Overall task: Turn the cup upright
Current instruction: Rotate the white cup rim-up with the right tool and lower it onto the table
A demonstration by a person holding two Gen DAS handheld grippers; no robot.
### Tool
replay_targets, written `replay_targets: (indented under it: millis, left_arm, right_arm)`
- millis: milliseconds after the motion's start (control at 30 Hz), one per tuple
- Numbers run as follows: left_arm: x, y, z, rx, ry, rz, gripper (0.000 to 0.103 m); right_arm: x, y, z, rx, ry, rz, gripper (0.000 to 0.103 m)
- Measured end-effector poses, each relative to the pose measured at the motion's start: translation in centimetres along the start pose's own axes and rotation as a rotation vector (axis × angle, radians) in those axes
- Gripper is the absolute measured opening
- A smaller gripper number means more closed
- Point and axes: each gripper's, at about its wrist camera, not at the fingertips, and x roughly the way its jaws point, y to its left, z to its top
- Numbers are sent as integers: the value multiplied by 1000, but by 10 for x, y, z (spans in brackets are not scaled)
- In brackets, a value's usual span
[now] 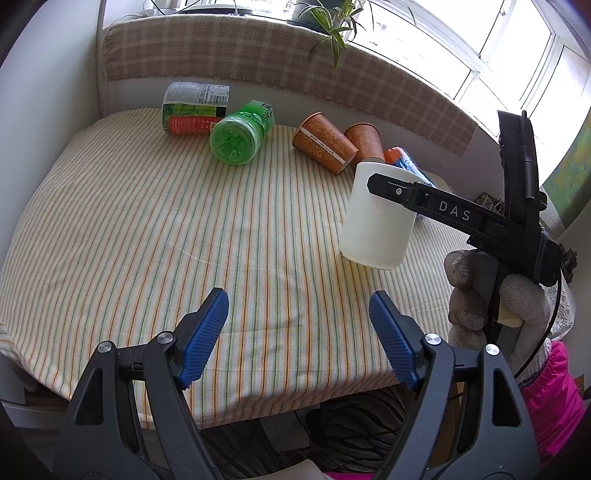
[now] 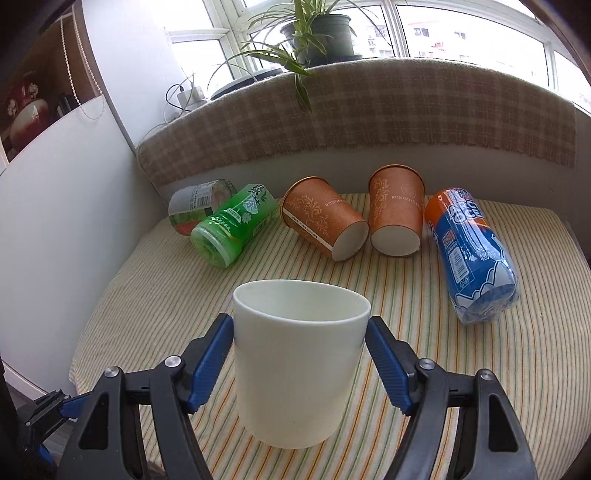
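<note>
From the left wrist view, the left gripper (image 1: 298, 332) hangs over the near edge of the striped surface (image 1: 147, 229), its jaws apart with nothing between them. Off to the right, the white cup (image 1: 376, 225) is held mouth-up and slightly tilted above the cloth by the right gripper (image 1: 373, 181); only one black finger shows across the cup's wall, the other being hidden behind it. A gloved hand (image 1: 517, 306) grips the handle at the frame's right edge. Behind lie a green bottle (image 1: 240, 134), a labelled bottle (image 1: 194, 109) and two orange paper cups (image 1: 325, 144), while a blue bottle (image 1: 410, 162) is mostly hidden by the white cup. From the right wrist view, the right gripper (image 2: 300, 339) has its jaws clamped on the white cup (image 2: 299, 365) just below the rim, blue pads (image 2: 212, 354) pressed to either side. Whether the cup's base touches the surface (image 2: 498, 369) cannot be told here. Along the far side lie the labelled bottle (image 2: 195, 205), partly covered by the green bottle (image 2: 234, 229), the two orange paper cups (image 2: 325, 225) on their sides, and the blue bottle (image 2: 469, 254). A potted plant (image 2: 317, 33) stands on the sill, its top cut off.
</note>
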Motion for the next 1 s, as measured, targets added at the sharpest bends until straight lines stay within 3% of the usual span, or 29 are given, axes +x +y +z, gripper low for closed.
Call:
replay_targets:
  millis: [533, 1000]
  left_arm:
    - [-1, -3, -2, 7, -11, 1, 81]
    - [-3, -5, -2, 10, -14, 2, 81]
  right_arm:
    - [9, 15, 1, -152, -114, -127, 75]
    - [8, 15, -6, -166, -124, -129, 75]
